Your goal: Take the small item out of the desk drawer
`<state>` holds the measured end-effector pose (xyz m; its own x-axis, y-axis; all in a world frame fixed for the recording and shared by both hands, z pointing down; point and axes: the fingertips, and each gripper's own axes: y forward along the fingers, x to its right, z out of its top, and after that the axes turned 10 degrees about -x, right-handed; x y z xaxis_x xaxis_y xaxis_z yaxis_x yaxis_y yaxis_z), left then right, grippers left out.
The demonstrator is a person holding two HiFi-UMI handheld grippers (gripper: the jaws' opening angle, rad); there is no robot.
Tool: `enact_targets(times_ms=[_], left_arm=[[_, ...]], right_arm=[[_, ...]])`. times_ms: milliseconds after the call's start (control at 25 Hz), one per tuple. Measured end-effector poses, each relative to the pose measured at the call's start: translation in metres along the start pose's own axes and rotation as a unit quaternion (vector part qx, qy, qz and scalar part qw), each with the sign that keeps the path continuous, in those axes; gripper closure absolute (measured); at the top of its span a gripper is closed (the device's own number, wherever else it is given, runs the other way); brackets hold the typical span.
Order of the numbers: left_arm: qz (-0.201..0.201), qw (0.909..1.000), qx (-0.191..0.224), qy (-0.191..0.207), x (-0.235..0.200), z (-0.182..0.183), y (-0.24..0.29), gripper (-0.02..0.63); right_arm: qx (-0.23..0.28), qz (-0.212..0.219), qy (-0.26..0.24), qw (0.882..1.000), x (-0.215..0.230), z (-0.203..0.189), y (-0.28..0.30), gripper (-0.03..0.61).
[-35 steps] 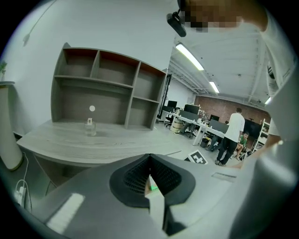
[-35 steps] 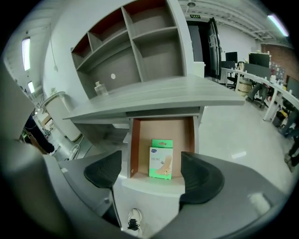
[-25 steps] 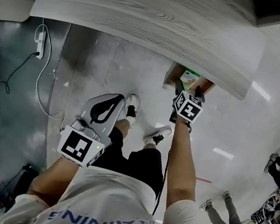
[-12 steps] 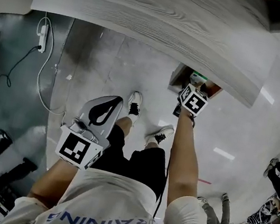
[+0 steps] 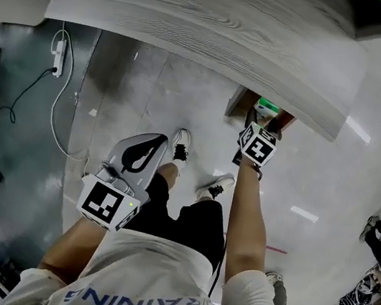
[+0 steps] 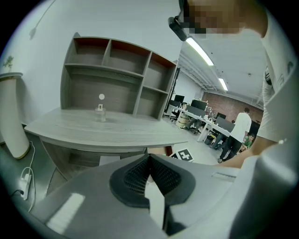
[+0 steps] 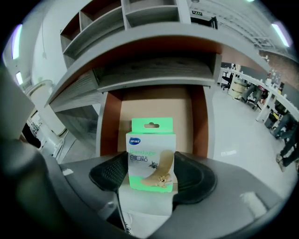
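A green and white bandage box (image 7: 151, 156) lies in the open brown desk drawer (image 7: 198, 121) under the grey wooden desk (image 5: 199, 18). My right gripper (image 7: 150, 175) reaches into the drawer with its jaws closing. The box sits between the black pads (image 7: 191, 177), and both pads touch its sides. In the head view the right gripper (image 5: 262, 124) is at the drawer (image 5: 237, 102), with a bit of the green box (image 5: 268, 108) showing beyond it. My left gripper (image 5: 144, 149) hangs low beside the person's left leg, shut and empty; its pads (image 6: 133, 175) meet.
A white power strip (image 5: 57, 59) and its cable lie on the floor at the left. The person's shoes (image 5: 179, 146) stand in front of the desk. A small clear bottle (image 6: 100, 113) stands on the desktop below a shelf unit (image 6: 117, 79). Other people stand at the far right.
The right gripper pushed forward into the drawer, then drew back slightly, and its jaws have come in onto the bandage box. The left gripper has stayed in place.
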<state>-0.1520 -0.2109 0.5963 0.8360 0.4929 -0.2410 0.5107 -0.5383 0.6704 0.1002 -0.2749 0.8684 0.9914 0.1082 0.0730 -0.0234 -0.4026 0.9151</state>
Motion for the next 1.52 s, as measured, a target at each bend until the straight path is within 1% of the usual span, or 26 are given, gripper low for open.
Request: enact_targets(times_ms=[280,520,720,1080,1360,1520], left_arm=[[-0.001,0.9997,0.021,0.009,0.023,0.017,-0.009,0.615],[0.001,0.9986,0.048,0.02,0.05,0.034,-0.028,0.615],[-0.001,0.9962,0.079,0.036,0.081,0.054,-0.045,0.615],[-0.019,0.9891,0.132,0.061,0.135,0.092,-0.081,0.615],[-0.034,0.9787,0.182,0.09,0.177,0.129,-0.117,0.615],[-0.044,0.9703,0.212,0.108,0.199,0.153,-0.134,0.615]], right_arm=[[0.051,0.037,0.011,0.998,-0.004,0.007,-0.058,0.259],[0.098,0.049,-0.008,0.994,0.0,0.014,-0.123,0.261],[0.152,0.067,-0.028,0.986,0.009,0.031,-0.197,0.261],[0.252,0.089,-0.053,0.962,0.025,0.056,-0.345,0.259],[0.34,0.076,-0.072,0.934,0.045,0.07,-0.455,0.259],[0.383,0.068,-0.065,0.919,0.059,0.08,-0.514,0.259]])
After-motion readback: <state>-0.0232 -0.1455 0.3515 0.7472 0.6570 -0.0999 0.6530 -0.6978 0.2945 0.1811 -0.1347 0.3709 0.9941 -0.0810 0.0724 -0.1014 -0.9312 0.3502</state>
